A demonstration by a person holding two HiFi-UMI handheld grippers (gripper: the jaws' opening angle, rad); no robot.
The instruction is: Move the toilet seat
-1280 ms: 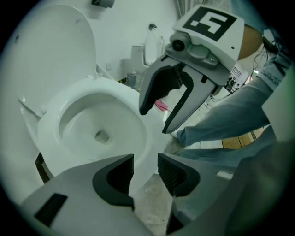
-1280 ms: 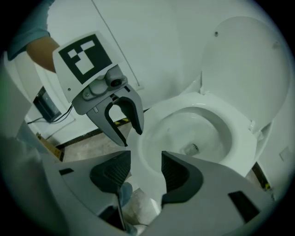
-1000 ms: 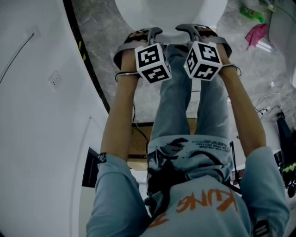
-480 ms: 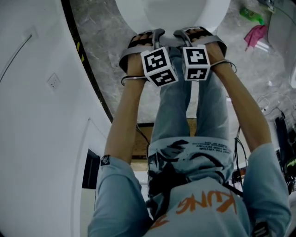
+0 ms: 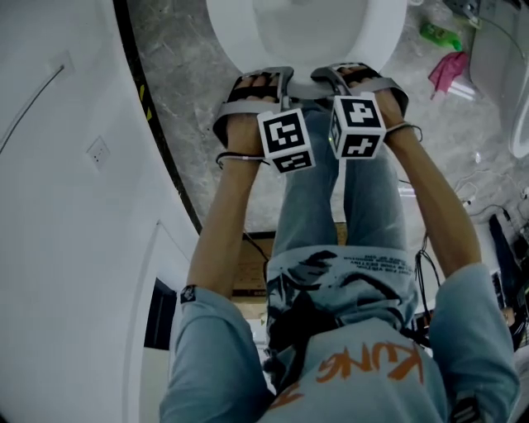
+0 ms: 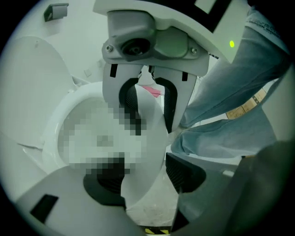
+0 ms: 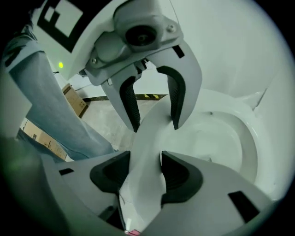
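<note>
The white toilet seat [image 5: 248,25] fills the top of the head view, and both grippers reach down onto its front edge side by side. In the left gripper view the seat's front edge [image 6: 147,138] runs between the jaws of my left gripper [image 6: 145,173]. Those jaws have just been opening and stand wide, with a gap at the right pad [image 6: 184,173]. In the right gripper view my right gripper [image 7: 145,173] has been closing, and both pads lie against the seat edge [image 7: 147,152]. The raised lid [image 6: 27,83] stands behind the bowl.
A white wall panel [image 5: 66,206] with a black-and-yellow strip [image 5: 157,124] along its foot runs down the left. A green bottle [image 5: 438,35] and a pink cloth [image 5: 450,70] lie on the marble floor at upper right. A cardboard box [image 7: 73,101] stands behind the person's legs.
The two marker cubes have drawn closer together and both have rolled a little. Both grippers stay on the seat's front edge.
</note>
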